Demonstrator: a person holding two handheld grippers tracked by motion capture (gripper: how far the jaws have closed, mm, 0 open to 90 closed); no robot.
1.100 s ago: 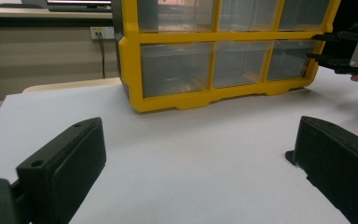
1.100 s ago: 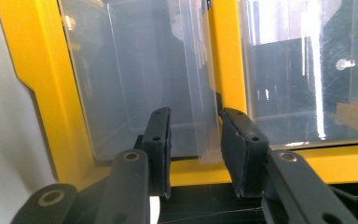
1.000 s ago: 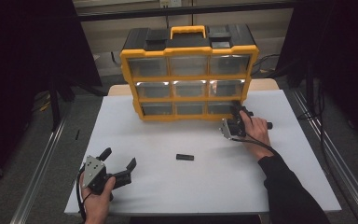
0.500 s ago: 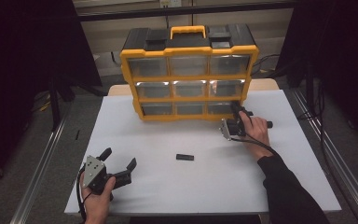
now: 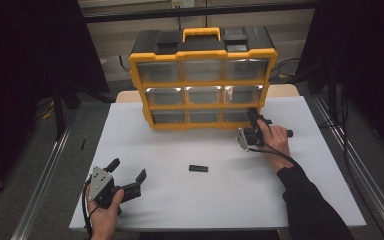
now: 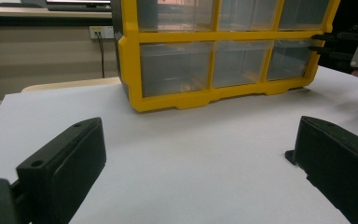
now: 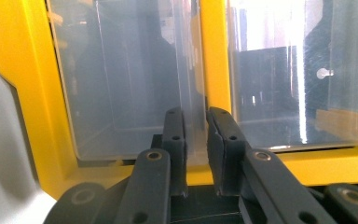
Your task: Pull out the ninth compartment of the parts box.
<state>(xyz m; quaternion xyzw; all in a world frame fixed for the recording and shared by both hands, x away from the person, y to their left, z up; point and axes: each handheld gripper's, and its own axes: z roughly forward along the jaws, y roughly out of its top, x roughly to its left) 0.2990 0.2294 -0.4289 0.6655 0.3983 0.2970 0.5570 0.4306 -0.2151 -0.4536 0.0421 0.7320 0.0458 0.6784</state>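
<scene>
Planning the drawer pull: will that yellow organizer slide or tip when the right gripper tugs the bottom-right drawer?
The organizer stands tall on a narrow base, and its clear drawers look empty, so it is probably light. A tug by the right gripper, jaws nearly closed on the bottom-right drawer, may drag the case across the smooth white table. The low pull makes tipping unlikely.

White table [image 5: 280,200] set lengthwise away from the camera. Yellow-framed drawer cabinet [image 5: 202,54] upright at the far edge, black top, yellow carry handle [image 5: 202,34]; three rows of three clear drawers, contents not discernible. Small black flat object [image 5: 198,168] lying alone mid-table, well apart from the cabinet. Grey floor both sides, metal rail [image 5: 45,170] along the left
</scene>
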